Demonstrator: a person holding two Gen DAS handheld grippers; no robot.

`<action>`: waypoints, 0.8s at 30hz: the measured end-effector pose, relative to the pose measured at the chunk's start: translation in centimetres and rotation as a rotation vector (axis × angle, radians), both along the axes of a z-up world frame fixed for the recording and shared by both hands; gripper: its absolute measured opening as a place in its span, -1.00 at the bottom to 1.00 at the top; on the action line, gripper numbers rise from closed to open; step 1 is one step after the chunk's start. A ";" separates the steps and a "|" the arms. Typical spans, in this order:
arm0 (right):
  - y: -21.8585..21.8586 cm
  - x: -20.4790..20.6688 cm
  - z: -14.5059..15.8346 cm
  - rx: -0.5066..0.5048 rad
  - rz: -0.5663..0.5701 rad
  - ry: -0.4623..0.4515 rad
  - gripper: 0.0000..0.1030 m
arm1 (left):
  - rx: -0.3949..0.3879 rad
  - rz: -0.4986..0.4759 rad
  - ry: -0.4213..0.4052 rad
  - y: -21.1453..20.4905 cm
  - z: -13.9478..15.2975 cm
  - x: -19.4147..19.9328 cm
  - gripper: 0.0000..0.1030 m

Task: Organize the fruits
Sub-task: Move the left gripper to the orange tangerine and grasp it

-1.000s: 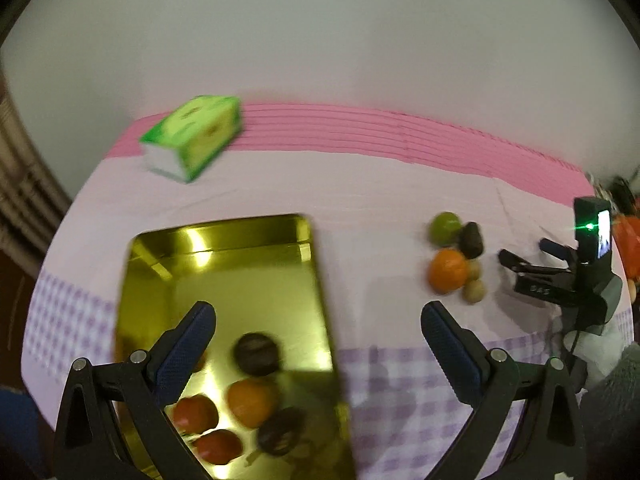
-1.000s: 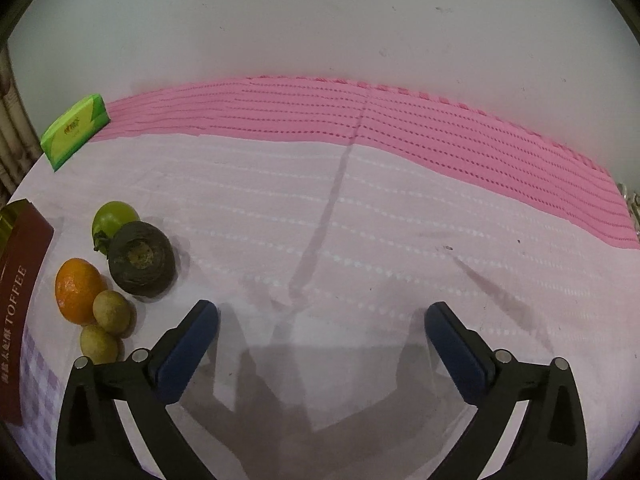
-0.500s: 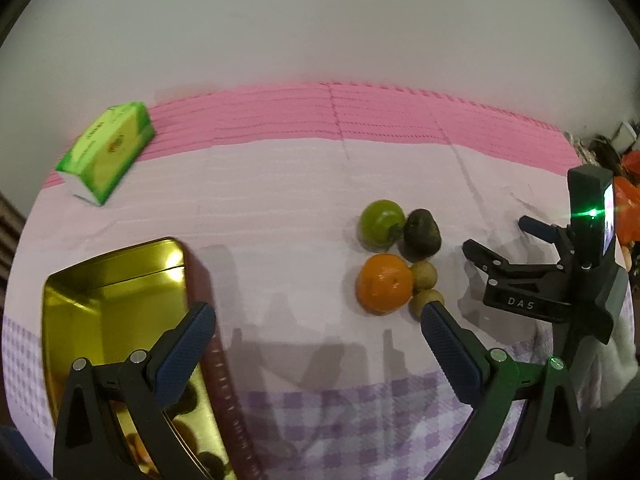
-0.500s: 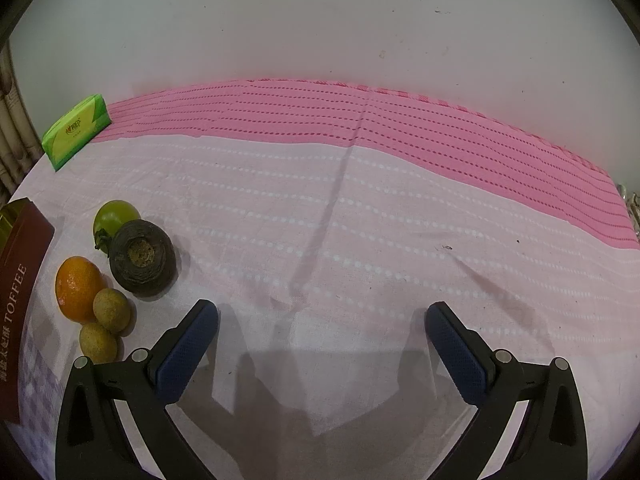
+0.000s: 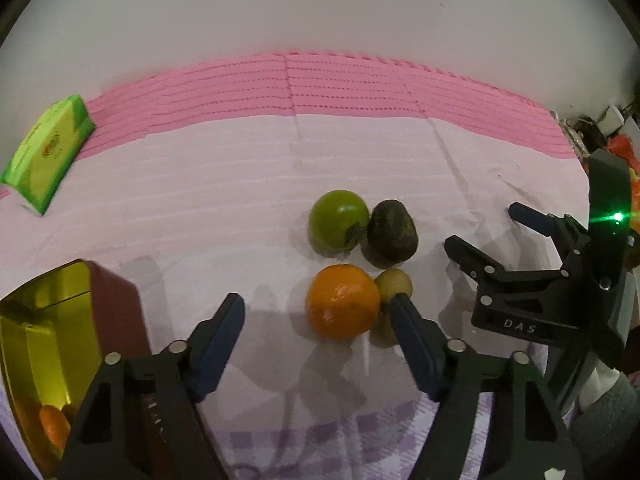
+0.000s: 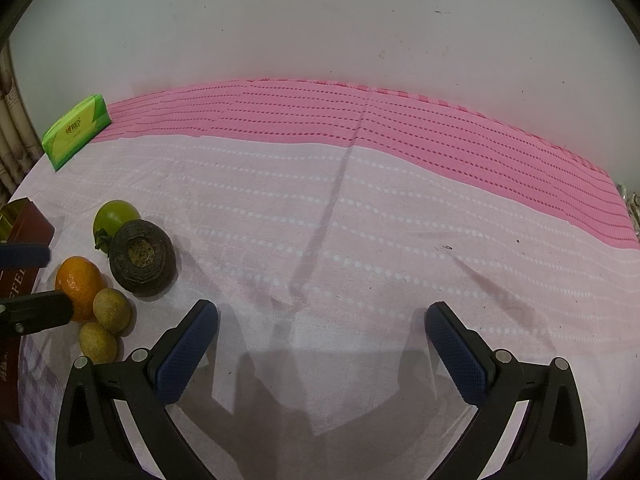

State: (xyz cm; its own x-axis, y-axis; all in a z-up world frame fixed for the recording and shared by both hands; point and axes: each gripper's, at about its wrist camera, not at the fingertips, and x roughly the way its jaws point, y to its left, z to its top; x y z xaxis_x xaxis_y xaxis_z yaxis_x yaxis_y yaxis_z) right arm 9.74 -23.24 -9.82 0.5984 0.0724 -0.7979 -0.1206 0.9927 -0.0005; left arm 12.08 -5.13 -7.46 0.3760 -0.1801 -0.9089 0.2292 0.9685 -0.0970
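Observation:
An orange [image 5: 342,300] lies on the pink cloth in a cluster with a green fruit [image 5: 338,216], a dark rough fruit [image 5: 392,232] and two small brown fruits [image 5: 394,284]. My left gripper [image 5: 316,306] is lowered over the orange with its jaws closing. The orange sits between the fingers: the right finger is at its right side and the left finger stands apart from it. In the right wrist view, the left gripper's fingers [image 6: 36,312] enter at the left edge on either side of the orange [image 6: 78,284]. My right gripper [image 6: 322,310] is open over bare cloth.
A gold tin [image 5: 40,320] with dark red sides stands at the left and holds fruit [image 5: 54,420]. A green tissue pack [image 5: 46,152] lies at the far left near the wall. The right gripper [image 5: 482,226] sits just right of the fruit cluster.
My left gripper swung right from above the tin to the fruit cluster, came lower, and its jaws narrowed around the orange. The right gripper stayed still.

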 end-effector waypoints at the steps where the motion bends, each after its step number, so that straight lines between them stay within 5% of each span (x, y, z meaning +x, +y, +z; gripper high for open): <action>1: 0.0 0.0 0.0 0.000 0.000 0.000 1.00 | -0.002 0.003 0.005 -0.1 -0.1 0.1 0.30; 11: 0.0 0.0 0.0 0.000 0.000 0.000 1.00 | -0.035 0.015 0.055 -0.3 -1.4 1.1 -0.25; 24: 0.1 0.1 0.0 0.000 0.000 0.000 1.00 | -0.029 0.024 0.053 0.2 -1.2 0.1 -0.31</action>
State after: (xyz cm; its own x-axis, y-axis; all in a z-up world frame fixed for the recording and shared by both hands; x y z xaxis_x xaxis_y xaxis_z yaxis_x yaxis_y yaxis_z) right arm 9.80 -23.18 -9.78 0.5983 0.0719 -0.7980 -0.1204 0.9927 -0.0008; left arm 12.19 -4.93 -8.64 0.3321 -0.1981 -0.9222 0.1995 0.9703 -0.1365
